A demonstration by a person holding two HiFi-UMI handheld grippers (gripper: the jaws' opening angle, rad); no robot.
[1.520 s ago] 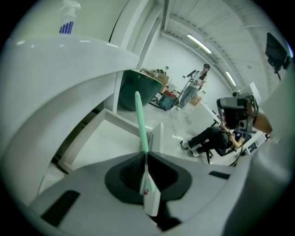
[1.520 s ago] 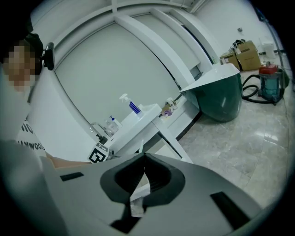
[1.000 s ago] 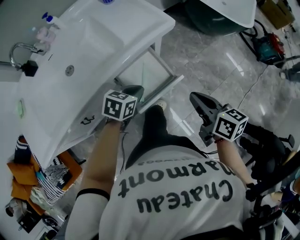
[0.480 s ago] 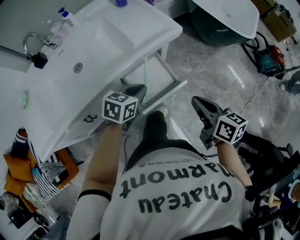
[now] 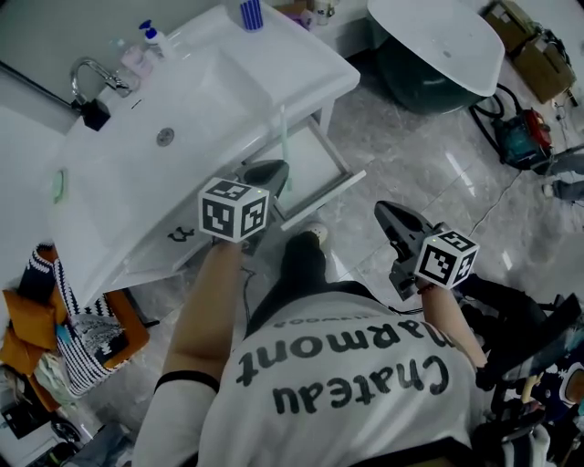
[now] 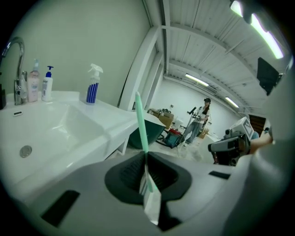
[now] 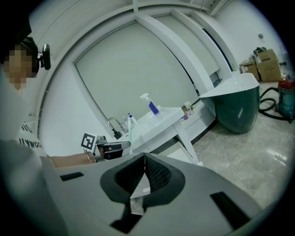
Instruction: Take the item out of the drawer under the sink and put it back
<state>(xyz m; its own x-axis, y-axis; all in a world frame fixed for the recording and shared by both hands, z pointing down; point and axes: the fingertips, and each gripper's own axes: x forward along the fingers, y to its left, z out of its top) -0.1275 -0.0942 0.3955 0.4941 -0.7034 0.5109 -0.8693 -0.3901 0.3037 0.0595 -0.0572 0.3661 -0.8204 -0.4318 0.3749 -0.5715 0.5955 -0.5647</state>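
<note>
My left gripper (image 5: 272, 170) is shut on a thin pale-green stick (image 5: 284, 137), which points up past the white sink (image 5: 182, 119). In the left gripper view the stick (image 6: 140, 122) rises from between the closed jaws of that gripper (image 6: 144, 156), over the basin (image 6: 60, 133). Below the sink the white drawer (image 5: 310, 160) stands pulled out. My right gripper (image 5: 387, 214) hangs to the right over the floor, shut with nothing in it (image 7: 144, 156). From the right gripper view, the left gripper (image 7: 113, 147) and the stick (image 7: 130, 133) show against the sink.
On the sink's back edge are a faucet (image 5: 91, 77), soap bottles (image 5: 146, 46) and a blue striped spray bottle (image 5: 248, 13). A dark green tub (image 5: 429, 55) and a teal machine (image 5: 516, 100) stand on the marble floor. Clutter (image 5: 55, 337) lies at left. A person (image 6: 201, 117) stands far off.
My left gripper has risen with the green stick, whose tip now reaches past the sink's front edge. The right gripper has hardly moved.
</note>
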